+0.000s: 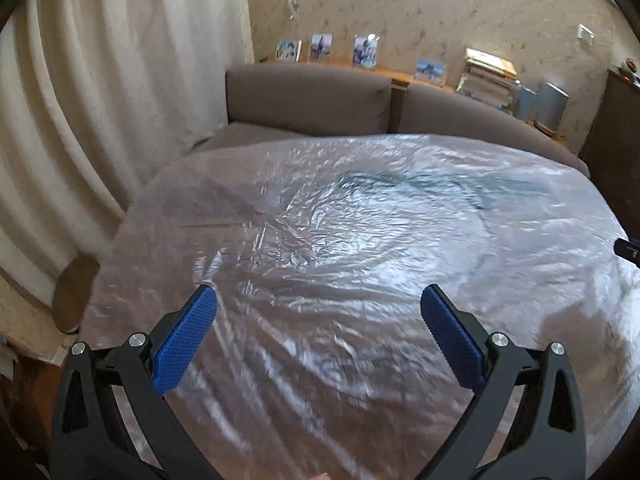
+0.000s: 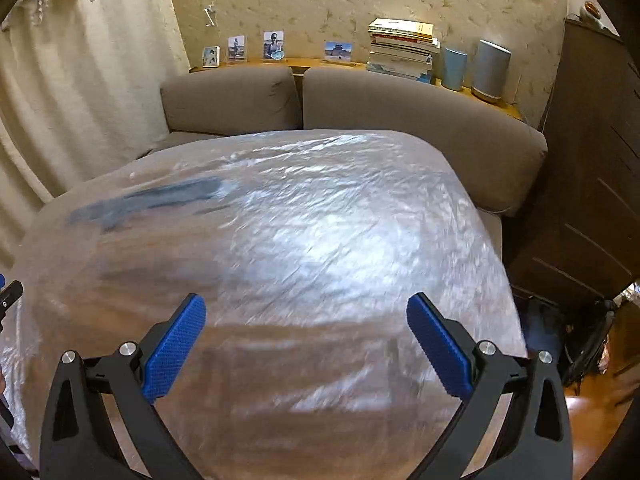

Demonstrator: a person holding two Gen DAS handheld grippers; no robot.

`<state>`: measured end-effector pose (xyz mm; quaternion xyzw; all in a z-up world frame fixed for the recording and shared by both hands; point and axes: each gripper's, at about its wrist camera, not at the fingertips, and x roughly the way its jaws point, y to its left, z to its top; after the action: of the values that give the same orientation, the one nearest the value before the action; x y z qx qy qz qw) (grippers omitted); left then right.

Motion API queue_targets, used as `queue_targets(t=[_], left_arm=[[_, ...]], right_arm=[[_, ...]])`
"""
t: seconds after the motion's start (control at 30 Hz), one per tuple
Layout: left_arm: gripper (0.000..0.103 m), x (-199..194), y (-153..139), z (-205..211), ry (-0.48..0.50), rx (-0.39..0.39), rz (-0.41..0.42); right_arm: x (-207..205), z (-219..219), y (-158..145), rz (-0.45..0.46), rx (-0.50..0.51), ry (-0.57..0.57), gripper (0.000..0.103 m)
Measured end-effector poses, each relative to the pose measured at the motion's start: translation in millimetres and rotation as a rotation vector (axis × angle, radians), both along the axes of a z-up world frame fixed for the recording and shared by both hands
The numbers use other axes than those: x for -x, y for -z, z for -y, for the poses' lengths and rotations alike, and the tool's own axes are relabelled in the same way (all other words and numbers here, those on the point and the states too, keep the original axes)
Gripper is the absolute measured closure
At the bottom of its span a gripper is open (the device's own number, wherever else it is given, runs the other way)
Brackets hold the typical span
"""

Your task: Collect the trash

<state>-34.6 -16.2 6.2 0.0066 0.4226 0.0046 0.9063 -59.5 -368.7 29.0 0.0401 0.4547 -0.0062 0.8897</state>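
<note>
A large clear plastic bag point(image 1: 360, 240) lies puffed up and crinkled over the brown sofa seat, blurred, with a dark print point(image 1: 416, 182) on its far part. In the right wrist view the same bag point(image 2: 300, 232) bulges like a dome, and its dark print point(image 2: 160, 196) shows at the left. My left gripper point(image 1: 318, 294) hangs above the bag's near part, open, with nothing between its blue pads point(image 1: 186, 344). My right gripper point(image 2: 306, 300) is also open and empty over the near side of the bag. Neither gripper touches the plastic.
The brown sofa back point(image 2: 400, 108) runs behind the bag. A shelf behind it holds photo frames point(image 2: 273, 45), a stack of books point(image 2: 402, 50) and two grey cylinders point(image 2: 490, 70). Curtains point(image 1: 100, 92) hang at the left, a dark wardrobe point(image 2: 592, 160) stands right.
</note>
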Motion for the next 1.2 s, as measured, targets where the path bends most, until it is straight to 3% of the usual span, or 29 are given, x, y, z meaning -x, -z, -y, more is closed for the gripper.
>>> queue_targets(t=[0.2,0.37,1.2], left_arm=[[0.001,-14,10,-11,-0.038,0.073,-0.052],[0.001,-26,15,-8,-0.055,0.027,-0.084],[0.001,-24,14,-9,-0.056,0.028,-0.085]], right_arm=[[-13,8,22,-0.026,0.022,0.007,0.004],[-15,4,27,-0.014,0.067,-0.001,0.004],[-15,5,29,-0.017,0.072,0.008,0.004]])
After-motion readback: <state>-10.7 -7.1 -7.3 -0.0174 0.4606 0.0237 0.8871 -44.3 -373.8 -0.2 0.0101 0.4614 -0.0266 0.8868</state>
